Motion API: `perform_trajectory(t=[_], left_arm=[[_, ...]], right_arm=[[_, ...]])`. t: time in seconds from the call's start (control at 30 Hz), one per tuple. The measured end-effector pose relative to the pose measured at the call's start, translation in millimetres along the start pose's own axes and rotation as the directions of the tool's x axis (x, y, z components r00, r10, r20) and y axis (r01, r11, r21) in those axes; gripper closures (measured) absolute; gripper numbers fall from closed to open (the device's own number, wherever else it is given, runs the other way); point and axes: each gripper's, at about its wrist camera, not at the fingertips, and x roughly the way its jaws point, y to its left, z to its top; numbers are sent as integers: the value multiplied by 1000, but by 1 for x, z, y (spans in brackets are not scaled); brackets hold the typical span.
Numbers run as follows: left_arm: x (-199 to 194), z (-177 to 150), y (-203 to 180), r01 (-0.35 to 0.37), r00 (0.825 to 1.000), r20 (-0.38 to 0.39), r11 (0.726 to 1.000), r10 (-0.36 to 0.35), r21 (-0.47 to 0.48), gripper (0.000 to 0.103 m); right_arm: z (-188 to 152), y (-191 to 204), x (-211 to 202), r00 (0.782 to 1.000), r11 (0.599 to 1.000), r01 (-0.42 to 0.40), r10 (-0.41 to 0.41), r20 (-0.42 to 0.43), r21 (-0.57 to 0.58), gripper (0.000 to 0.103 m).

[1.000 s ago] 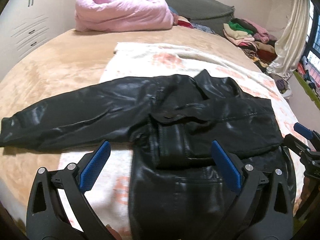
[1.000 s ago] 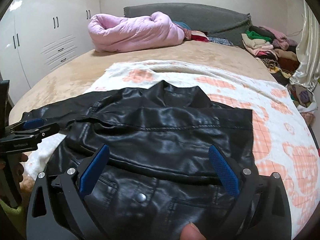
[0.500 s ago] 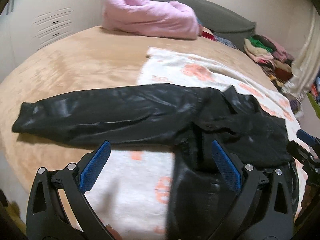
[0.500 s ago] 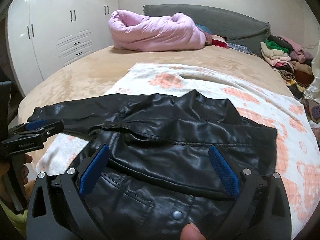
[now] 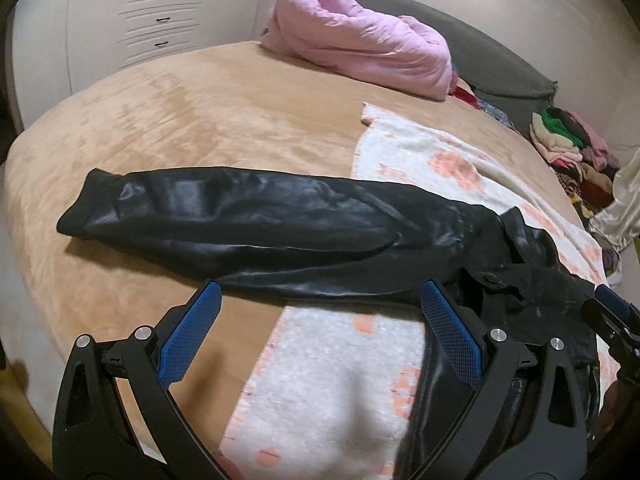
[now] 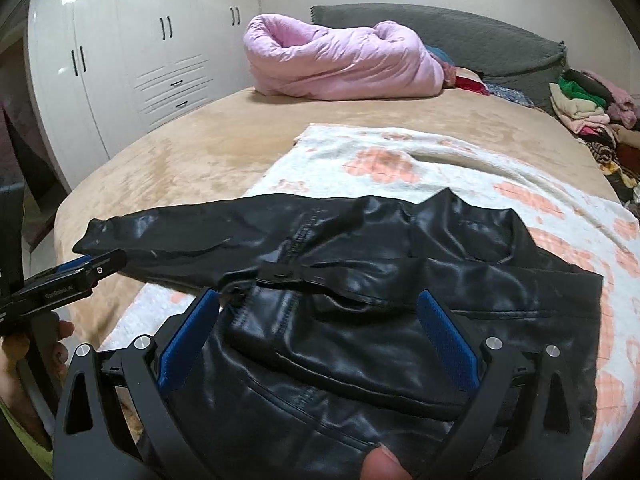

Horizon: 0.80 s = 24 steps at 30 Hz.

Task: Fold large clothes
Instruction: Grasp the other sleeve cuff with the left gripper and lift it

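Observation:
A black leather jacket (image 6: 400, 288) lies on a white and orange blanket (image 6: 400, 160) on the bed. Its one sleeve (image 5: 240, 220) stretches out to the left over the tan cover, and the other side is folded in over the body. My left gripper (image 5: 320, 332) is open, just short of the sleeve's near edge, holding nothing. My right gripper (image 6: 318, 332) is open above the jacket's body, also holding nothing. In the right wrist view the left gripper's fingers (image 6: 96, 266) sit near the sleeve cuff.
A rolled pink quilt (image 5: 360, 40) lies at the head of the bed by a grey headboard (image 6: 460, 36). A pile of clothes (image 6: 588, 108) sits at the far right. White wardrobes (image 6: 120, 60) stand left. The tan bed cover (image 5: 180, 120) spreads left of the blanket.
Both views have swung to the left. The left gripper moved from over the jacket's body toward the outstretched sleeve, and the cuff now sits well inside its view. Both grippers stayed open.

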Motion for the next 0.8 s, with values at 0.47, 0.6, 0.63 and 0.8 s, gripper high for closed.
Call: perform_trajectory(t=[0.47,0.6,0.63,0.8], left_arm=[[16,6,42,-120,993,-8,987,119,-109,9],[25,6,63,-135,991,-27,974,132,-181,9],[27,6,73,-133,991,-25,967,131,-216,9],[40,4,107,-141,990,-46,934,133,-328,9]], right_arm=[[11,54,29,998,991,-65,63,-20,-115,4],[14,66,36,997,987,-74,72,-23,-144,4],[14,68,37,997,986,-73,70,-24,-152,4],[14,72,42,997,984,-77,74,-29,-158,4]])
